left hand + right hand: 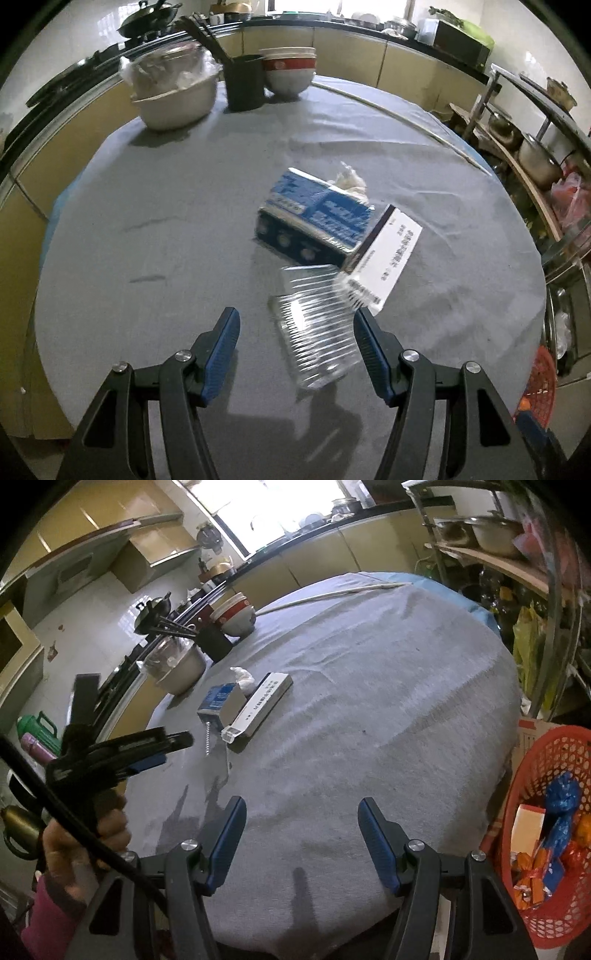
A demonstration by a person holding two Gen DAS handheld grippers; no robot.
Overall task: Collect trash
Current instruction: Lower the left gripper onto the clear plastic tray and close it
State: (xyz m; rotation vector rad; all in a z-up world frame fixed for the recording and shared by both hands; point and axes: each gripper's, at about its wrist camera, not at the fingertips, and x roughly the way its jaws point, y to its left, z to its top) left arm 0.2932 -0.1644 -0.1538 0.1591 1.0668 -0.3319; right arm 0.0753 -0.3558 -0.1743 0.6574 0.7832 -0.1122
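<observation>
A clear ribbed plastic cup point(317, 332) lies on its side on the grey tablecloth point(147, 229). My left gripper point(297, 326) hovers over it, open; the cup sits between the fingers near the right one, and the pads do not press it. Just beyond lie a blue box point(314, 218), a white box point(384, 258) and a crumpled tissue point(349, 179). In the right wrist view, my right gripper point(303, 821) stands open and empty over the table's near edge. A hand point(92, 834) holds the left gripper point(173, 749) near the cup point(218, 738). A red basket point(535, 760) holds wrappers.
At the table's far side stand a steel pot point(177, 99) covered with plastic, a black chopstick holder point(245, 83) and stacked bowls point(290, 70). A thin white rod point(406, 114) lies along the far edge. Shelves with pots point(535, 162) stand to the right.
</observation>
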